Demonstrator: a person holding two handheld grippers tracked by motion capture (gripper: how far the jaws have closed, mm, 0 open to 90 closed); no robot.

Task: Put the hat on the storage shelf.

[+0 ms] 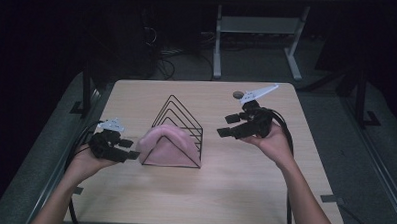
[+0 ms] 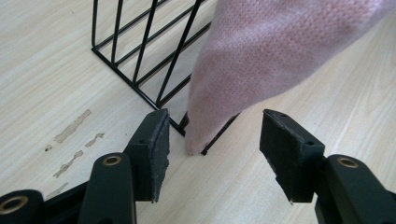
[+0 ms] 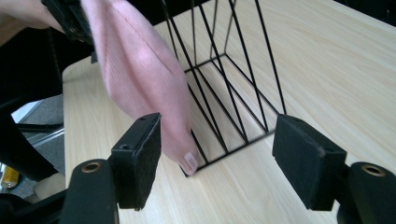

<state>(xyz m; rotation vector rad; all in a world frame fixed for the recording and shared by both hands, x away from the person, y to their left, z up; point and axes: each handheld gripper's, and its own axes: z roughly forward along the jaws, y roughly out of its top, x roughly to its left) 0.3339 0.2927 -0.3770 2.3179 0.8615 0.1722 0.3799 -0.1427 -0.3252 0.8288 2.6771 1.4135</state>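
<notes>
A pink knitted cloth [image 1: 168, 143] hangs over the near end of a black wire rack [image 1: 179, 111] in the middle of the table. My left gripper [image 1: 131, 148] rests just left of the cloth, open. In the left gripper view the cloth's tip [image 2: 261, 56] hangs down ahead of the gap between the jaws, untouched, beside the rack's base [image 2: 140, 51]. My right gripper [image 1: 226, 126] hovers to the right of the rack, open and empty. Its view looks along the rack [image 3: 233, 93] at the cloth [image 3: 135, 70], with the other gripper [image 3: 70, 18] behind.
The light wooden table [image 1: 263, 194] has bare room in front and to the right. A small dark round object [image 1: 237, 95] lies near its far edge. Another desk's white legs [image 1: 218, 42] stand beyond. Pale scuffs [image 2: 70, 130] mark the tabletop near my left gripper.
</notes>
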